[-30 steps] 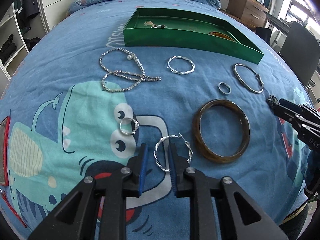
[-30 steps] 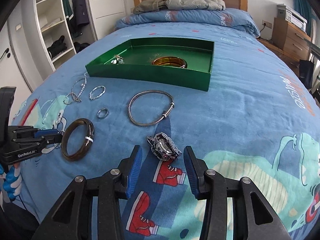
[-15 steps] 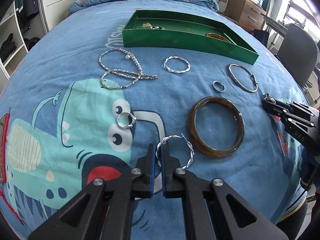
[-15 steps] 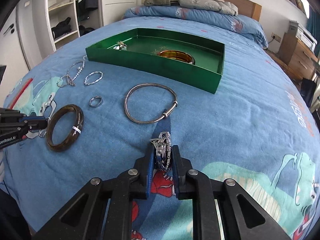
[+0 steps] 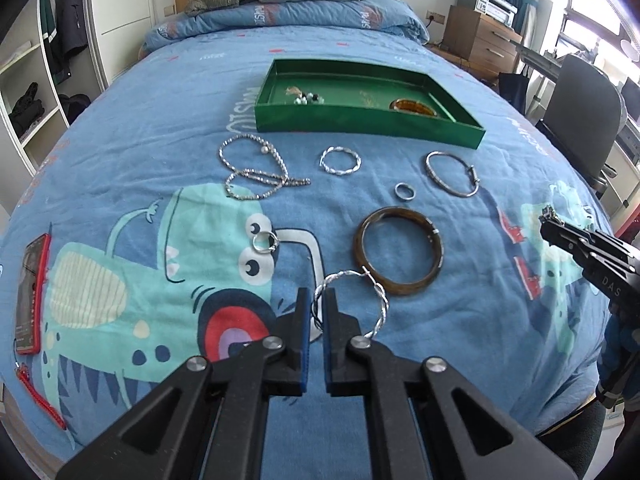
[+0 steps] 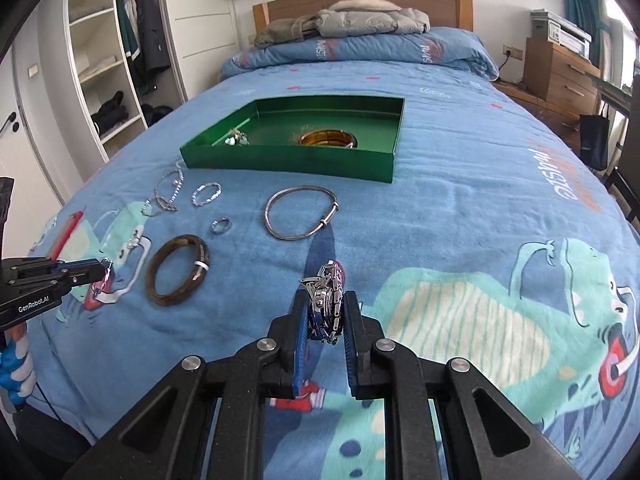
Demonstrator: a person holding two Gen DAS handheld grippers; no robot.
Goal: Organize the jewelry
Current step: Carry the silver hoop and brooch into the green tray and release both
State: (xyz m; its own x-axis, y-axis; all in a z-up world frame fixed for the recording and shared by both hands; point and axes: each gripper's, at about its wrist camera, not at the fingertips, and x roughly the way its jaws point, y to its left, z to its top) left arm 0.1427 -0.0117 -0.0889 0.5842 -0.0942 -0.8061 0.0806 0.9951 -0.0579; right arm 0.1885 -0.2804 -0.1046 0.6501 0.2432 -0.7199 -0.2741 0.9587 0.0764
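On the far left edge of the blue cartoon-print bedspread [image 5: 160, 128] lies a red-cased phone [image 5: 31, 292] with a red cord trailing toward me. My left tongs [image 5: 314, 312] are pinched together on a twisted silver hoop [image 5: 352, 300], gripping its left side so the rest of the ring stands out to the right of the pads, clear of the cover. Just up and left of it a small silver ring [image 5: 265, 242] rests on the printed monster's eye. Farther up sits a beaded silver necklace [image 5: 256, 172] in loose loops, and to its right a second twisted silver hoop [image 5: 340, 161]. Beyond those, the green tray [image 5: 360, 120] sits across the middle of the bed, holding a little cluster of beads at its left and an amber bangle [image 5: 412, 106] at its right. To the right of my hoop lies a brown bangle [image 5: 398, 250], flat on the cover, with a plain small ring [image 5: 405, 191] above it and a thin silver bangle [image 5: 452, 174] further right, near the tray's front corner. On the right, my other tongs [image 6: 326, 316] are clamped on a metal link watch [image 6: 326, 300], its steel band bunched upright between the blue pads and raised off the bedspread. A grey jacket [image 6: 360, 20] lies on the pillow end.
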